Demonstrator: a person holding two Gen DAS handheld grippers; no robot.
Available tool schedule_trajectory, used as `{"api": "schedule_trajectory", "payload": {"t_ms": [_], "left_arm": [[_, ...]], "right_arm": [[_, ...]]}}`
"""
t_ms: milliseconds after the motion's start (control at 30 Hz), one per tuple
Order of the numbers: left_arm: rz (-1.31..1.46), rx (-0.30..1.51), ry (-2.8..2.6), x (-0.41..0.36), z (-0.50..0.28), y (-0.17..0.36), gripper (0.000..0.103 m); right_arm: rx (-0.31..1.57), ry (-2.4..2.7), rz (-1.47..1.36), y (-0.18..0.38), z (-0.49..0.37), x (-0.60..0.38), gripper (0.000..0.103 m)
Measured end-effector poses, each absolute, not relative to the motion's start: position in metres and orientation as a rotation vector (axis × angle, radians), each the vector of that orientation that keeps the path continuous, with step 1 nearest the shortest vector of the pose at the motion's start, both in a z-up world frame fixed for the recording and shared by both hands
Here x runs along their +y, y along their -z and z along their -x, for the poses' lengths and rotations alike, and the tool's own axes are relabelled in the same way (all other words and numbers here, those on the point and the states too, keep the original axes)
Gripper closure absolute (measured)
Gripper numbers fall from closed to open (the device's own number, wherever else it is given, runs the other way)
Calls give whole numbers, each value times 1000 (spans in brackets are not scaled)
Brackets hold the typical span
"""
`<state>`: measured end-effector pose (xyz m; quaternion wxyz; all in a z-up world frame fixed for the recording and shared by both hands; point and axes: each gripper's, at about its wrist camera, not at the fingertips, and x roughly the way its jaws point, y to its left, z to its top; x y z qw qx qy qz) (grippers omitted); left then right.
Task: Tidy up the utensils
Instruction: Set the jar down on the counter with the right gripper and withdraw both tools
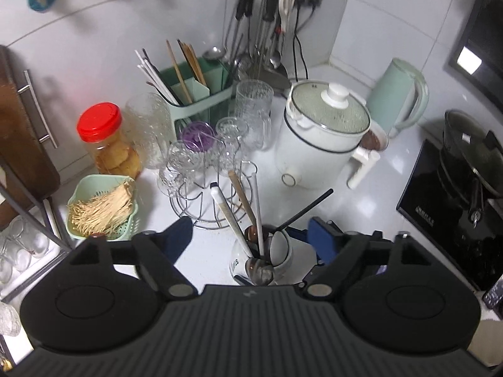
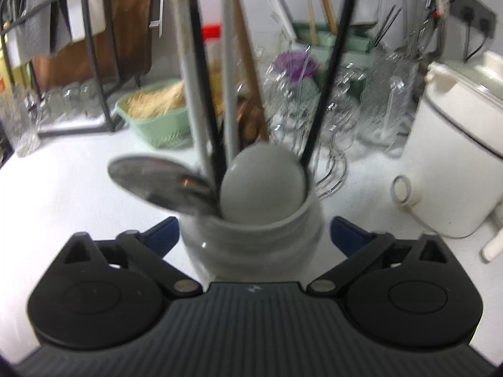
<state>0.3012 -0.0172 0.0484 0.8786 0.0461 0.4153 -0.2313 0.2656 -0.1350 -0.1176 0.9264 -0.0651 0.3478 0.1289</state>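
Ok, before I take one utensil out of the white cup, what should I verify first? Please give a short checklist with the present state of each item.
1. Left gripper open: ok, its jaws stand wide.
2. Right gripper free of the white cup: ok, jaws wide around it; the pads seem apart from it.
3. Cup upright on the counter: ok.
4. Utensils sorted: not ok, spoons and chopsticks stand mixed in the cup.
5. Free slot in the green holder: cannot tell.
6. Way to the holder clear: not ok, the wire rack with glasses stands between.
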Motion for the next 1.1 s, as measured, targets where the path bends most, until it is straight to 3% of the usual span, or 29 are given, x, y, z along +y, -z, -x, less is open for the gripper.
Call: {"api": "schedule_trajectory", "payload": {"t_ms": [233, 767, 1100], "left_arm": [[-91, 797, 430, 4, -274, -56, 6], [-43, 696, 203, 40, -224, -80, 2], [64, 656, 44, 23, -147, -86, 1]], "right_arm": [[710, -254, 80, 96, -255, -145, 0], [652, -151, -29, 1, -203, -165, 0], [569, -228, -67, -61, -141, -192, 0]]}}
